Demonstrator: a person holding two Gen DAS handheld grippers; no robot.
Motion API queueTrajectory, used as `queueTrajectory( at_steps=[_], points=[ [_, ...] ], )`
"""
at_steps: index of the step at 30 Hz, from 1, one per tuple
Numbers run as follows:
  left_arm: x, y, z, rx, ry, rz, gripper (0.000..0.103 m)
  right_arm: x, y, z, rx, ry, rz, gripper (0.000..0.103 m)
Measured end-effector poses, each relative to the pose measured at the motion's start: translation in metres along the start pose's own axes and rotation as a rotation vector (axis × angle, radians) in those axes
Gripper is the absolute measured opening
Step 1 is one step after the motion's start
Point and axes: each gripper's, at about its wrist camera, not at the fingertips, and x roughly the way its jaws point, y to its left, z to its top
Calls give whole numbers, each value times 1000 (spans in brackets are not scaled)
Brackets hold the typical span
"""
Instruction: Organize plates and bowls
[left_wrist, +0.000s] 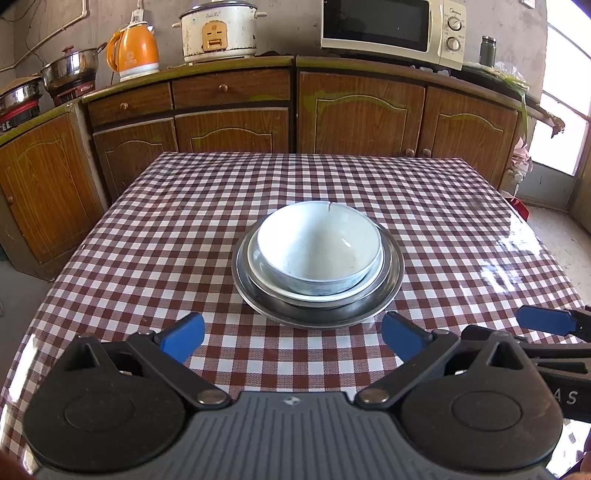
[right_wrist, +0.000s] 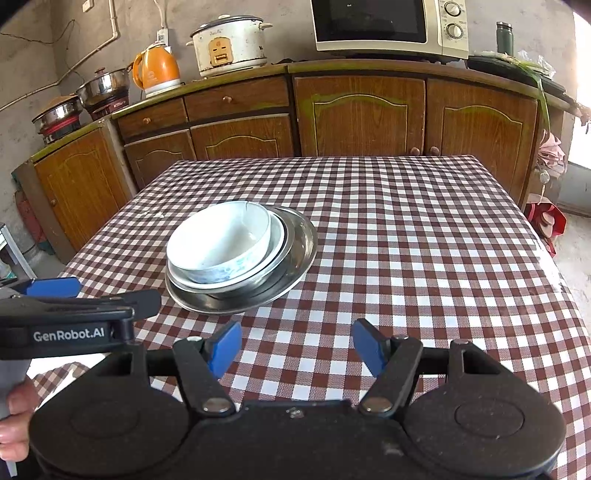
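Already the crockery looks gathered — a white bowl (left_wrist: 319, 245) sits nested in a pale shallow dish (left_wrist: 258, 269), and that in turn rests in a steel plate (left_wrist: 391, 291), all three forming one stack near the middle of the checked table (left_wrist: 147, 229), a little toward its near edge. From the right wrist view the bowl leans slightly, off-centre in the dish, with its rim showing a small chip or crack on the far side. No other plate or bowl shows anywhere on the table, so by my reading the sorting itself is done or close to it; what may remain is squaring up the bowl in the stack, or carrying the stack off — the pictures do not say which.

Both tools are idle. The left gripper (left_wrist: 293, 336) hangs over the near edge with its blue pads spread wide and nothing between them, the stack just beyond its tips. The right gripper (right_wrist: 297, 347) is likewise wide apart and empty, hovering over bare cloth at the near edge, with the stack ahead and to its left.
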Motion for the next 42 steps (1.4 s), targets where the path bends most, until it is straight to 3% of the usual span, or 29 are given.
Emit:
queueTrajectory(
  at_steps=[42],
  points=[
    [3,-1,-1,-19,22,-13,103,3,0,-2,15,10,1,80]
  ],
)
